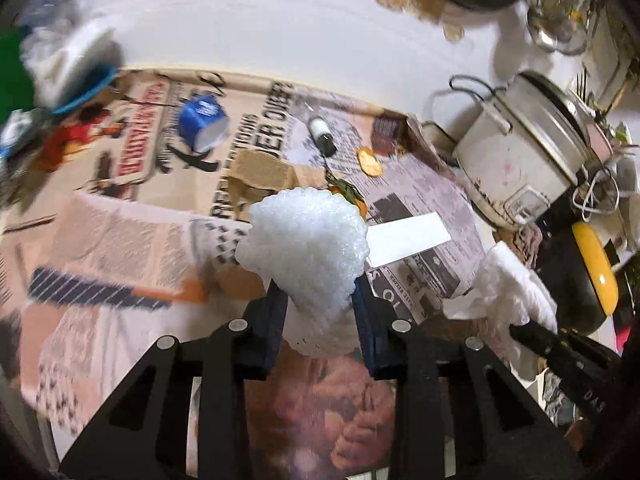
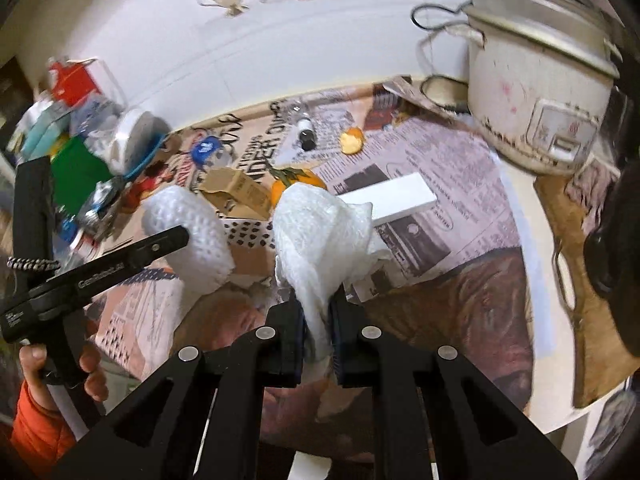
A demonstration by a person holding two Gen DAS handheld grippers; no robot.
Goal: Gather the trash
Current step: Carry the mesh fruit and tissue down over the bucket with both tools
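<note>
- The left gripper (image 1: 318, 300) is clamped on a wad of white foam netting (image 1: 306, 240), held up in the air above the newspaper (image 1: 120, 240) that covers the desk (image 2: 516, 208).
- The right gripper (image 2: 316, 320) is squeezed tight on a crumpled white paper towel (image 2: 320, 232), also lifted clear of the newspaper.
- In the right wrist view the foam netting hangs just left of the paper towel, with the left gripper's finger across its front; a hand (image 2: 64, 364) in an orange sleeve (image 2: 36, 428) holds that tool.
- So two pieces of trash are picked up; neither is dropped anywhere yet, and no bin is clearly visible in either view.
- A good deal looks left, taking the white rice cooker (image 2: 536, 92) as landmark:
  - an orange peel scrap (image 2: 352, 140) lies near the cooker, on its left;
  - a small dark-capped vial (image 2: 306, 132) lies further left of the peel;
  - a white flat box (image 2: 396, 196) lies in front of the cooker, towards the camera;
  - a tangerine with leaves (image 2: 302, 180), a torn cardboard box (image 2: 236, 192) and a blue cup (image 1: 202, 120) lie well to the cooker's left.
- Whether the tangerine counts as trash I cannot tell.
- My judgement: the task is at an early-to-middle stage, with the held items needing disposal before the remaining bits are fetched.
</note>
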